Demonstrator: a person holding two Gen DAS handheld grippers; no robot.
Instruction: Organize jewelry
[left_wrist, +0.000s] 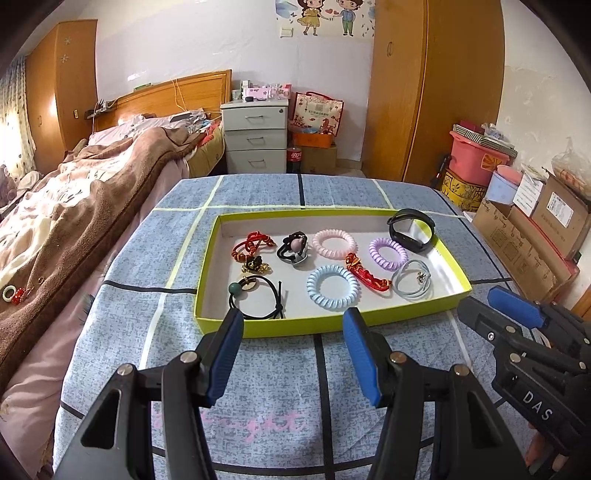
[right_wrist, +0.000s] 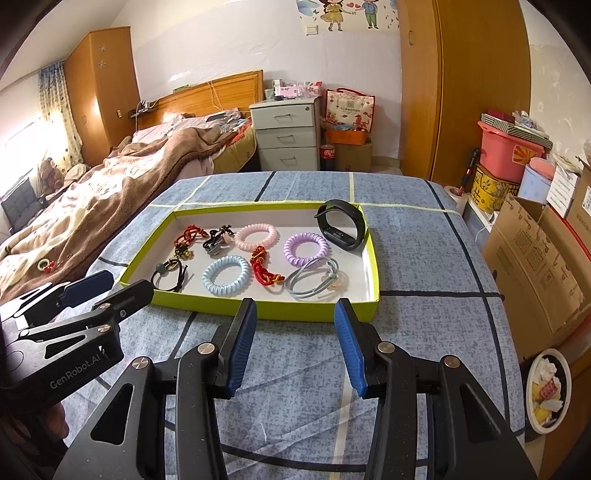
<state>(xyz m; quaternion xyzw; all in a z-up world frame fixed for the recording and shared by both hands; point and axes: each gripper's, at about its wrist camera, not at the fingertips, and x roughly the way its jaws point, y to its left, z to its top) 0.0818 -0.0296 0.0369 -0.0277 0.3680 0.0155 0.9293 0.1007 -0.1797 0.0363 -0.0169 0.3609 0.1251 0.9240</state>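
Observation:
A yellow-green tray (left_wrist: 295, 326) (right_wrist: 258, 308) with a white floor lies on the blue checked cloth. In it are a blue coil band (left_wrist: 332, 287) (right_wrist: 226, 275), a pink coil band (left_wrist: 334, 244), a purple coil band (right_wrist: 306, 249), red cord bracelets (left_wrist: 253, 243), a black hair tie with a green bead (left_wrist: 255, 295) and a grey-blue hair tie (right_wrist: 312, 282). A black wristband (left_wrist: 412, 229) (right_wrist: 341, 229) leans at the far right corner. My left gripper (left_wrist: 292, 317) (right_wrist: 122, 286) hovers open and empty before the tray's near wall. My right gripper (right_wrist: 295, 306) (left_wrist: 480, 299) stands open and empty beside it.
A bed with a brown blanket (left_wrist: 74, 206) runs along the left; a small ring with a red piece (left_wrist: 13, 294) lies on it. Cardboard boxes (right_wrist: 535, 266) stand at the right, and a bowl (right_wrist: 548, 391) sits on the floor. A white drawer unit (left_wrist: 255, 138) stands behind.

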